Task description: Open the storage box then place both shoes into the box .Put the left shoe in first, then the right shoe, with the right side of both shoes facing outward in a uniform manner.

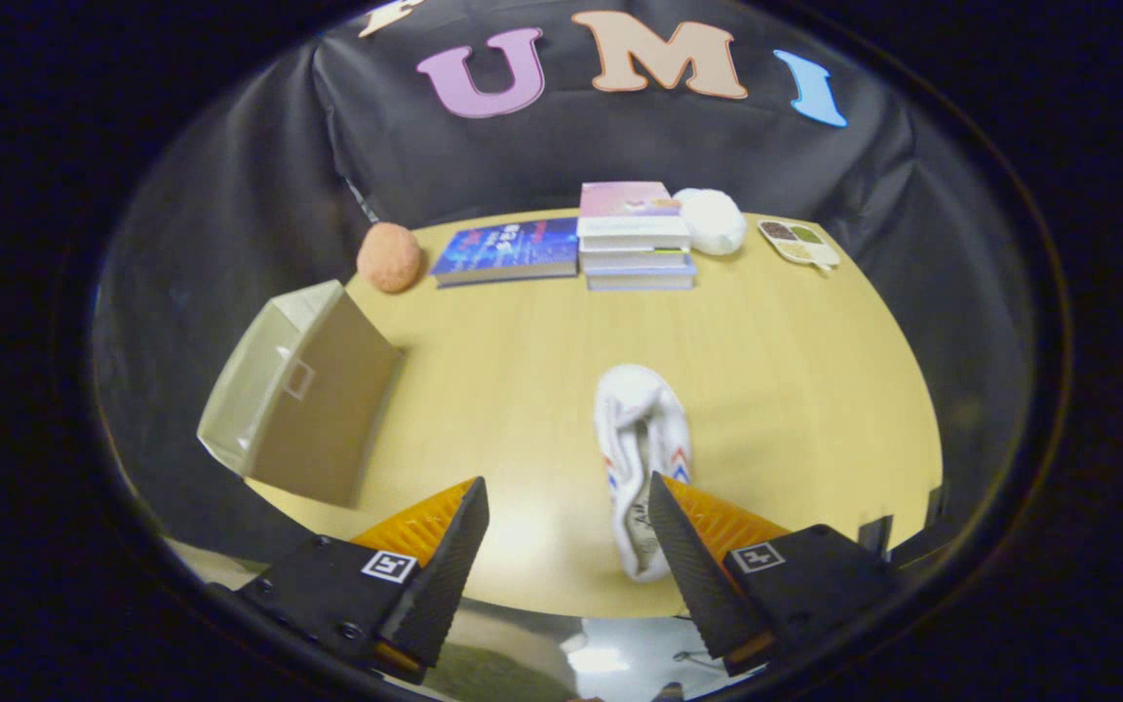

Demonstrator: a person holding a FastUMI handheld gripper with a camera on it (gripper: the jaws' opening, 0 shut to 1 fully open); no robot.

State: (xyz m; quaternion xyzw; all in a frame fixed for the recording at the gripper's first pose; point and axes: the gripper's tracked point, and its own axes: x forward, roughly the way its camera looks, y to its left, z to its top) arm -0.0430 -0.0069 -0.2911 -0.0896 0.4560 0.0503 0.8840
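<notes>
While the gripper [568, 502] hovers released, the white fabric sneaker [641, 458] lies lengthwise just ahead, hugging its right finger, with the beige storage box [303, 395] off left.

so there's one white shoe [641, 458] with red and blue marks on its side, lying on the wooden table lengthwise, its near end tucked just inside one finger of the open gripper [568, 495]; the beige storage box [300, 390] sits well off to the side, tilted, no lid visible
</notes>
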